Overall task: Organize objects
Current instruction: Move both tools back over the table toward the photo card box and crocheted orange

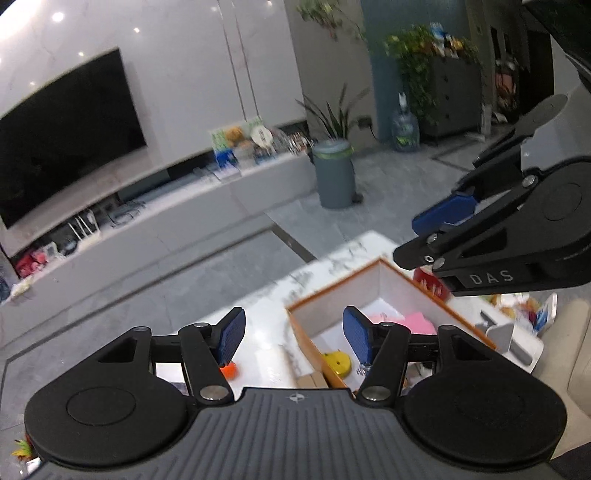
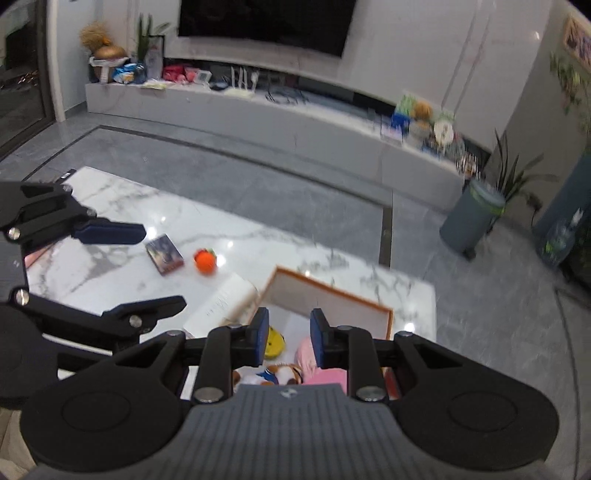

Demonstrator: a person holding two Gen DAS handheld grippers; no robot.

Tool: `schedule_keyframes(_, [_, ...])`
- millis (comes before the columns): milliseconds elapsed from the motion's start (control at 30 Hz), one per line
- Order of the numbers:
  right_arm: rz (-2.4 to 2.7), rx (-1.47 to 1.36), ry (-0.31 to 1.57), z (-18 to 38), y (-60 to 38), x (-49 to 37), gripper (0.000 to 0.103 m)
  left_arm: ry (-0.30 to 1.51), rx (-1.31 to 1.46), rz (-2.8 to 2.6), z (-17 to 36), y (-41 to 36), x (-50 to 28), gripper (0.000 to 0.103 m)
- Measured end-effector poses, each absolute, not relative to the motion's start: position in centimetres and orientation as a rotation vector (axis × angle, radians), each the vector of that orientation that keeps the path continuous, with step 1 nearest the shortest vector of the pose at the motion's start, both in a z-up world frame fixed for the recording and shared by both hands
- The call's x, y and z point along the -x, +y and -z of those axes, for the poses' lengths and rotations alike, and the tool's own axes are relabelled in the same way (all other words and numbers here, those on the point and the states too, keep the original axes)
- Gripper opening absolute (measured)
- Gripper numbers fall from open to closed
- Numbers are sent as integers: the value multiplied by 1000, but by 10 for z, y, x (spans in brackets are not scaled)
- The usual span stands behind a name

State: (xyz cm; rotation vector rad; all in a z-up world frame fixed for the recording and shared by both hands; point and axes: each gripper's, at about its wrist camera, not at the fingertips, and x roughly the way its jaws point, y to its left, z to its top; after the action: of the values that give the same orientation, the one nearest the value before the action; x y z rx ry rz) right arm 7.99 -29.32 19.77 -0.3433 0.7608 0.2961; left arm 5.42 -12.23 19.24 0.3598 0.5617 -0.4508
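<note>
An open box with an orange rim (image 2: 332,291) stands on the white marble table (image 2: 110,266). In it lie a yellow item (image 2: 275,341), a pink item (image 2: 327,376) and a plush toy (image 2: 284,373). The box also shows in the left wrist view (image 1: 373,275). My left gripper (image 1: 293,334) is open and empty above the box's near left edge. My right gripper (image 2: 286,341) is open and empty above the box. An orange ball (image 2: 205,260), a small card box (image 2: 164,254) and a white book (image 2: 221,304) lie on the table left of the box.
A long low TV shelf (image 2: 295,122) with clutter and a dark TV (image 2: 266,22) stand across the grey floor. A grey bin (image 2: 471,218) and plants stand at the right. Small items and a white box (image 1: 513,339) lie right of the orange-rimmed box.
</note>
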Motion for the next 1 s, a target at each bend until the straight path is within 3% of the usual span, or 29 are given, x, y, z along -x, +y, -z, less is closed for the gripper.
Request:
schedule_keyframes(100, [-327, 340, 674, -233, -280, -58, 38, 519, -362, 424, -211, -114, -42, 84])
schedule_keyframes(133, [-341, 337, 648, -242, -276, -52, 42, 524, -371, 415, -213, -111, -43, 84])
schedule_keyframes(267, [-374, 356, 598, -251, -268, -37, 43, 574, -372, 349, -206, -101, -47, 82])
schedule_keyframes(433, [-388, 430, 651, -227, -257, -47, 43, 564, -471, 361, -202, -94, -31, 82])
schedule_keyframes(500, [-381, 483, 649, -224, -247, -57, 43, 532, -466, 358, -203, -85, -27, 88])
schedule_keyframes(767, [-452, 412, 675, -201, -225, -89, 48, 584, -496, 305, -191, -69, -57, 88])
schedule_keyframes(1000, [-510, 370, 767, -149, -195, -122, 55, 679, -420, 339, -143, -44, -93, 88])
